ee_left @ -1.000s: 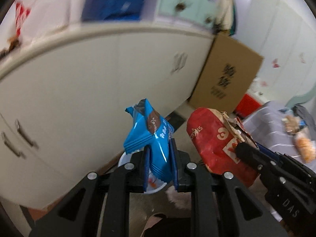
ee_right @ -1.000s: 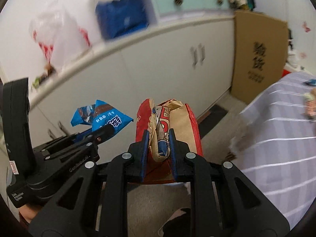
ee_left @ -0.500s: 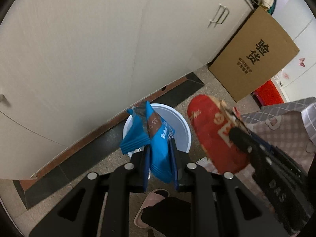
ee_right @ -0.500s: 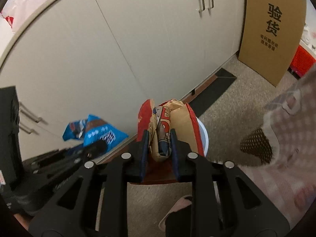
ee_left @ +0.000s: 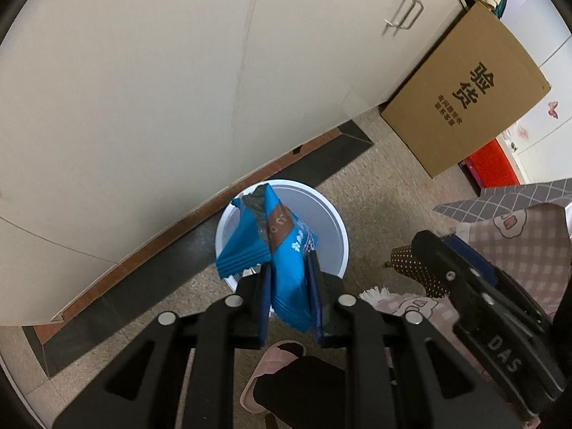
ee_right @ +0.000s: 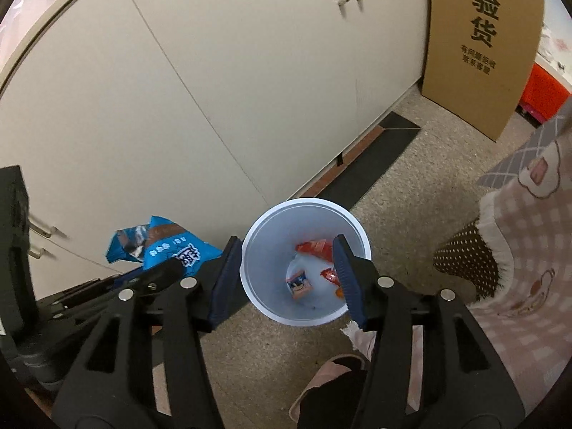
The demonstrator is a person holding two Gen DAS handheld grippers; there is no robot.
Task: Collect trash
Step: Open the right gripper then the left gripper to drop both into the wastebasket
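Right claw [ee_right: 286, 279] opening above white bin [ee_right: 257, 239], nothing between its jaws; red wrappers [ee_right: 316, 248] lie inside. Left claw [ee_left: 289, 300] pinches blue wrapper [ee_left: 282, 250] over the bin, not yet dropped.

I read 验货 in black on the cardboard box [ee_left: 468, 93]; DAS in grey on the right gripper [ee_right: 286, 279] body.

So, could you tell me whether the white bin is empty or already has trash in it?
Not empty: the right wrist view shows the white bin upright on the floor with red wrappers and a small packet at its bottom.
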